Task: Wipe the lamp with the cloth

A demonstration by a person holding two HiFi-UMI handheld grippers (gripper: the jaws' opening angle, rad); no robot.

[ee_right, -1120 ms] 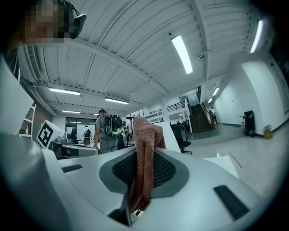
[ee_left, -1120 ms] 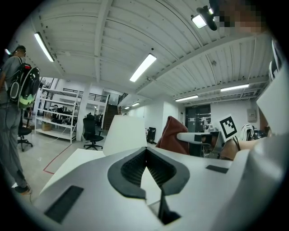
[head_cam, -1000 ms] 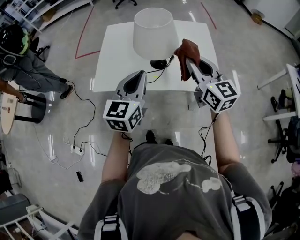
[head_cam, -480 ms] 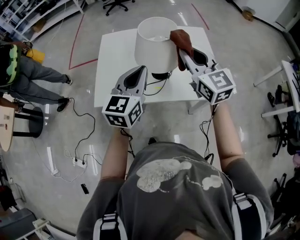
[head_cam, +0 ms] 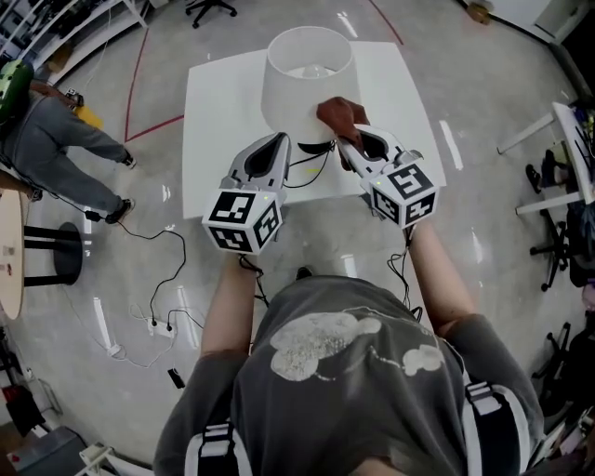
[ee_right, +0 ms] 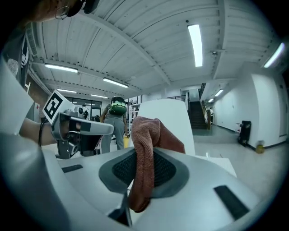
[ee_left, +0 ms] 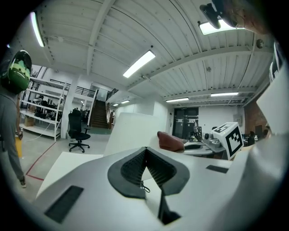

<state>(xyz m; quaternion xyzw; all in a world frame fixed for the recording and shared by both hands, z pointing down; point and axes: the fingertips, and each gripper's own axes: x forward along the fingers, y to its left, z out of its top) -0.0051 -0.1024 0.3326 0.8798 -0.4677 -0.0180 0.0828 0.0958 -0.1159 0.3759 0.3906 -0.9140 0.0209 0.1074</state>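
A white lamp with a wide drum shade stands on a white table; its black base and cord show under the shade. My right gripper is shut on a rust-brown cloth, and the cloth lies against the shade's near right side. In the right gripper view the cloth hangs between the jaws with the shade right behind it. My left gripper hovers beside the shade's near left side, shut and holding nothing. From the left gripper view, the shade and the cloth lie ahead.
The lamp's black cord runs over the table's near edge. A person stands on the floor at far left near a stool. Cables and a power strip lie on the floor. An office chair stands beyond the table.
My right gripper has carried the cloth down and leftward along the shade's right side, from near the rim to the lower part. The left gripper has barely moved.
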